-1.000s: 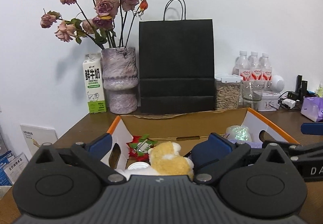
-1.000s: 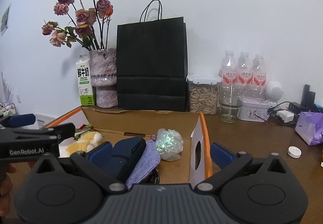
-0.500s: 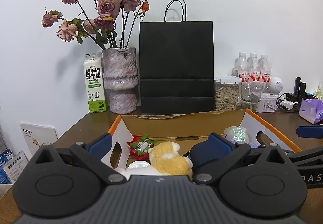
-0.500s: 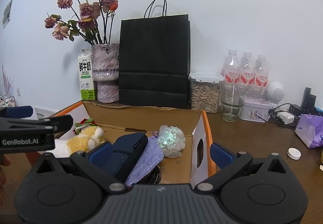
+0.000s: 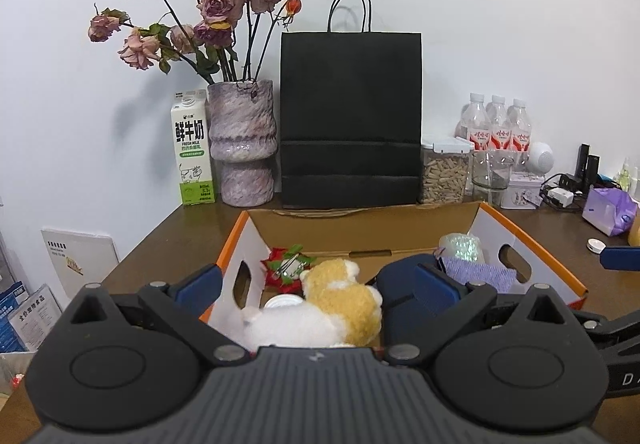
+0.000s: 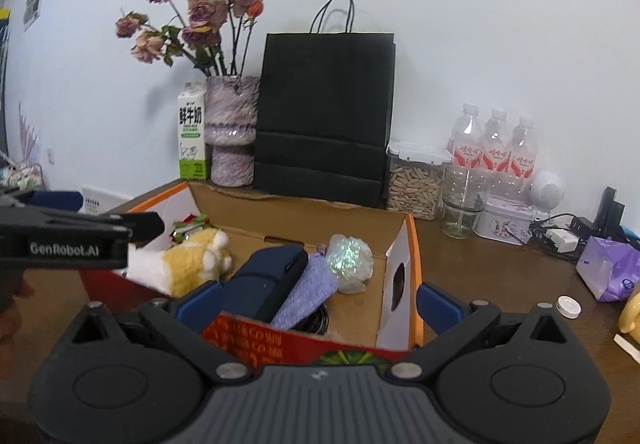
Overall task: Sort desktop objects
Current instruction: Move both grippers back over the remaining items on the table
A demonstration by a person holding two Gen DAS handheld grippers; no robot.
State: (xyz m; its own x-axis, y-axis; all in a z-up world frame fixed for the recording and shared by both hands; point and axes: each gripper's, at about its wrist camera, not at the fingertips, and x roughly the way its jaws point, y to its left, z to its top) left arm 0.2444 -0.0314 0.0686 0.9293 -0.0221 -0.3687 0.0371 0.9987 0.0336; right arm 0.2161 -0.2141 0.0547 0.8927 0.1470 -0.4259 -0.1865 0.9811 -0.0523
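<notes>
An open cardboard box (image 5: 360, 230) with orange rims holds a yellow and white plush toy (image 5: 340, 304), a red and green ornament (image 5: 286, 268), a dark blue case (image 5: 412, 284), a purple knitted pouch (image 5: 476, 272) and a shiny crumpled ball (image 5: 460, 246). My left gripper (image 5: 316, 292) is open and empty, just above the box's near left end. My right gripper (image 6: 316, 304) is open and empty, above the box's near right corner (image 6: 400, 284). The plush toy (image 6: 188, 262), blue case (image 6: 268, 280), pouch (image 6: 308, 292) and ball (image 6: 348, 256) also show there.
A black paper bag (image 5: 350, 120), a vase of dried roses (image 5: 242, 146) and a milk carton (image 5: 194, 148) stand behind the box. A seed jar (image 5: 444, 174), glass jar (image 6: 464, 202), water bottles (image 6: 496, 144), tin (image 6: 506, 220), purple packet (image 6: 608, 268) and white cap (image 6: 568, 306) lie right.
Both grippers have pulled back and risen slightly, so the box looks farther away and its red printed near wall shows in the right wrist view. Both stay open.
</notes>
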